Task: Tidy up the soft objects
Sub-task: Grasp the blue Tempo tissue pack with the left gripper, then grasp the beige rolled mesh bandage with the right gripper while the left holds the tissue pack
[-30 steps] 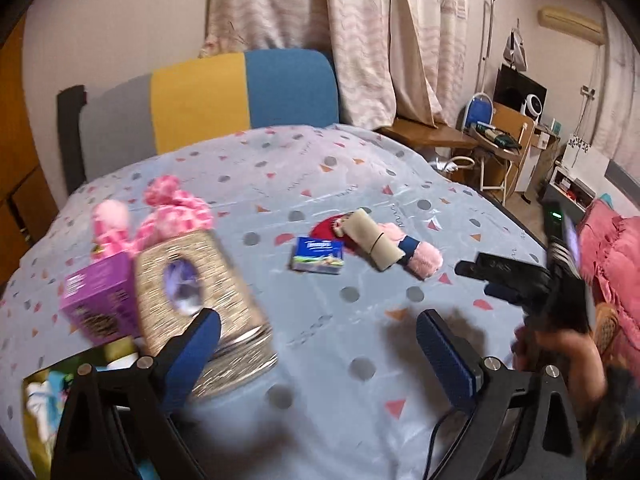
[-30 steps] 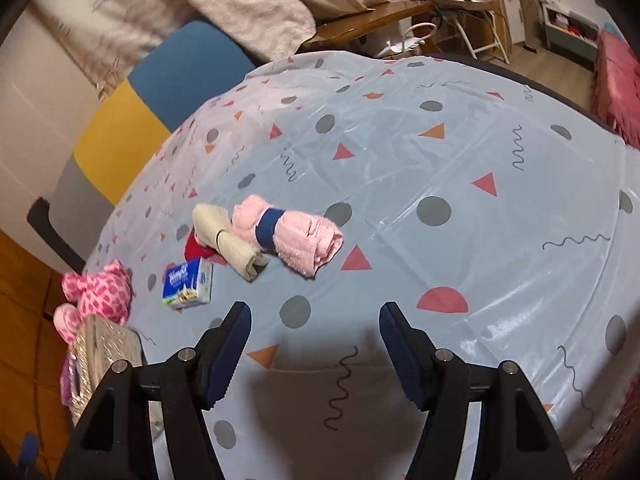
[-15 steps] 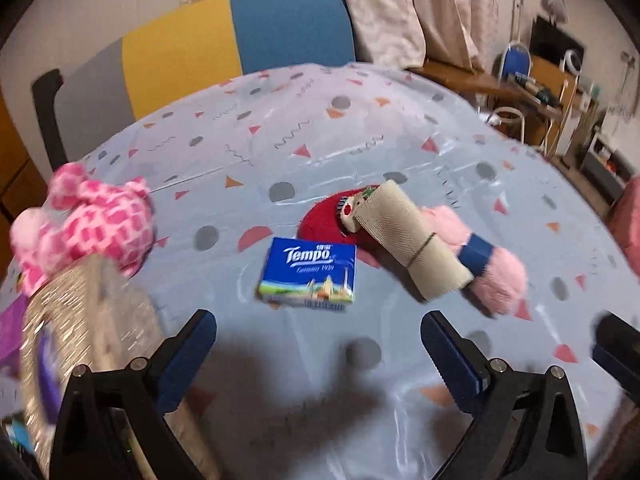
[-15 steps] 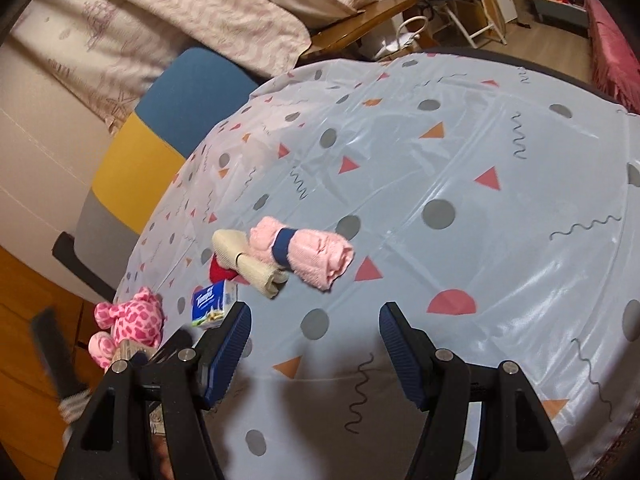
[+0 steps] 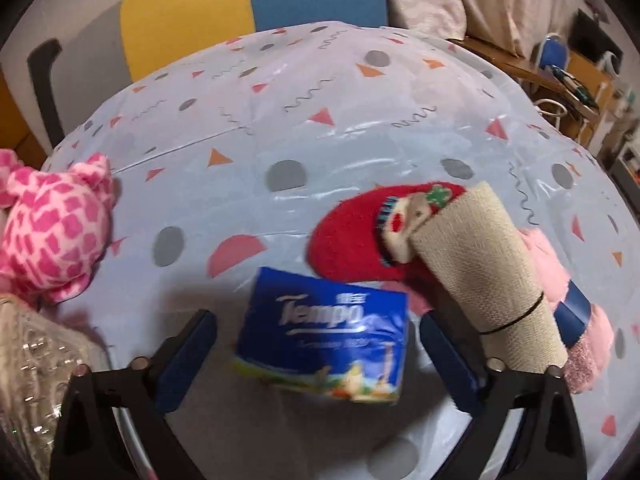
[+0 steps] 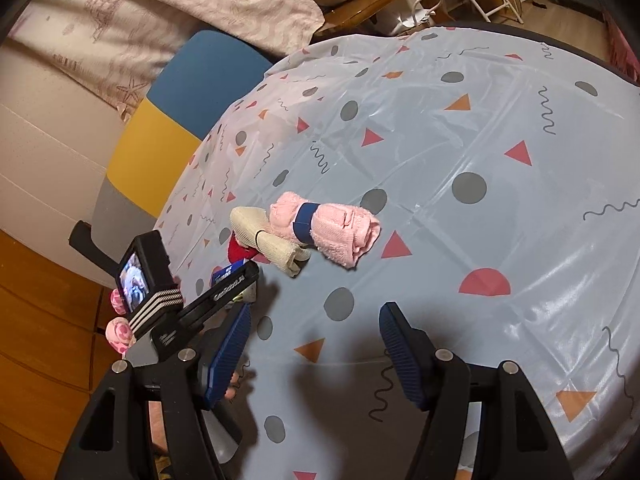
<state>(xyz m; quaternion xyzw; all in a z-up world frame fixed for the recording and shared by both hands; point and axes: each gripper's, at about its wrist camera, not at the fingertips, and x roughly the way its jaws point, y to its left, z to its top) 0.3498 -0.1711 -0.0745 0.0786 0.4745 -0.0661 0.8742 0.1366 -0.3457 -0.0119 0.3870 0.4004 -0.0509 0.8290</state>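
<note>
A blue Tempo tissue pack point(image 5: 324, 344) lies on the patterned tablecloth point(image 5: 320, 128). My left gripper point(image 5: 320, 360) straddles it and its jaws are closing, with a gap still showing on each side of the pack. Just behind the pack are a red fuzzy sock point(image 5: 348, 240), a beige rolled cloth point(image 5: 488, 280) and a pink rolled towel with a blue band point(image 5: 580, 344). The right wrist view shows the pink towel point(image 6: 340, 232) and the beige roll point(image 6: 272, 240) beyond my right gripper point(image 6: 316, 352), which is open over bare cloth.
A pink checked plush toy point(image 5: 52, 232) sits at the left, with a glittery gold box point(image 5: 36, 368) in front of it. A grey, yellow and blue chair back point(image 5: 240, 12) stands behind the table. The table's rim point(image 6: 560, 44) curves round at the far right.
My left gripper has swung right from the gold box and down over the tissue pack, and its jaws have narrowed. The right gripper has tilted a little and stays open.
</note>
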